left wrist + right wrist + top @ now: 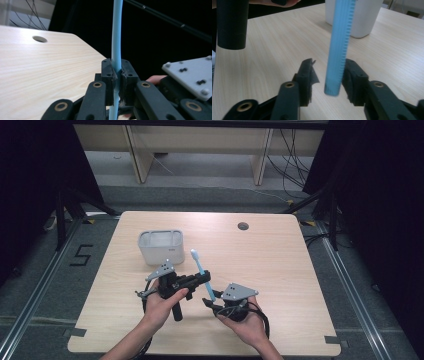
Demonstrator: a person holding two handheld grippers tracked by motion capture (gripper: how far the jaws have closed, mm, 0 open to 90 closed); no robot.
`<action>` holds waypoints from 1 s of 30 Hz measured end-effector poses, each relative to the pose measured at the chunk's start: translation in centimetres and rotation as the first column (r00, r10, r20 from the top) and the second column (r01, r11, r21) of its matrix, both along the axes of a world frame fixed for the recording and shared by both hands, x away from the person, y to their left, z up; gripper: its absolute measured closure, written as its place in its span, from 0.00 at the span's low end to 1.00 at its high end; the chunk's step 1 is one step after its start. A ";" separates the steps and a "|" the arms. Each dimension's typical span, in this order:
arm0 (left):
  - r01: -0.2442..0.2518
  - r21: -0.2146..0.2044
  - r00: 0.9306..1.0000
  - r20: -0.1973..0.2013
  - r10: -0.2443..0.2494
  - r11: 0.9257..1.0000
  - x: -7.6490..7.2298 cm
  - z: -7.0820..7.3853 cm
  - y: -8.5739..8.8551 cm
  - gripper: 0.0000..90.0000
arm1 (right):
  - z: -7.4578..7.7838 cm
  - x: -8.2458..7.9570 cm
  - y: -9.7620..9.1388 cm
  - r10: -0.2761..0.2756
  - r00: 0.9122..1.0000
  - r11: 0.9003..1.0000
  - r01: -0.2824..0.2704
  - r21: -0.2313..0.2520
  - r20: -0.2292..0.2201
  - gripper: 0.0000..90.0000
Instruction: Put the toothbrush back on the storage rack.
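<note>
A light blue toothbrush (198, 265) is held above the wooden table (280, 265), its bristle head pointing toward the far side. My left gripper (205, 278) is shut on the middle of its handle; in the left gripper view the pads (109, 75) pinch the blue toothbrush handle (116, 37) from both sides. My right gripper (209, 301) sits at the handle's near end with its jaws open. In the right gripper view the ribbed toothbrush handle (339, 37) ends between those jaws, close to the right pad (352, 80), with a clear gap to the left one.
A white rectangular container (161, 247) stands on the table just beyond my left gripper, and the container (362, 17) also rises behind the handle in the right gripper view. A cable hole (243, 226) marks the table's far side. Dark curtains flank the table.
</note>
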State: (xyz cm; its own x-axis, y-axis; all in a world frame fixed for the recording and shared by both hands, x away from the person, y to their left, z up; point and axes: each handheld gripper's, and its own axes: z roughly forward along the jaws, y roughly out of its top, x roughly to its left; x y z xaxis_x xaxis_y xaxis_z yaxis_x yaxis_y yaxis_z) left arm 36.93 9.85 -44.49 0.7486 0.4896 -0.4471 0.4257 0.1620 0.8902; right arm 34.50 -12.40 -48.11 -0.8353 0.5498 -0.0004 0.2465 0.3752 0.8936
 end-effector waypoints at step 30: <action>-0.429 0.258 0.885 0.311 0.346 0.866 0.8 2.5 8.6 0.92 | -0.9 -0.8 -3.6 -0.128 0.992 0.992 0.128 0.006 -0.020 0.57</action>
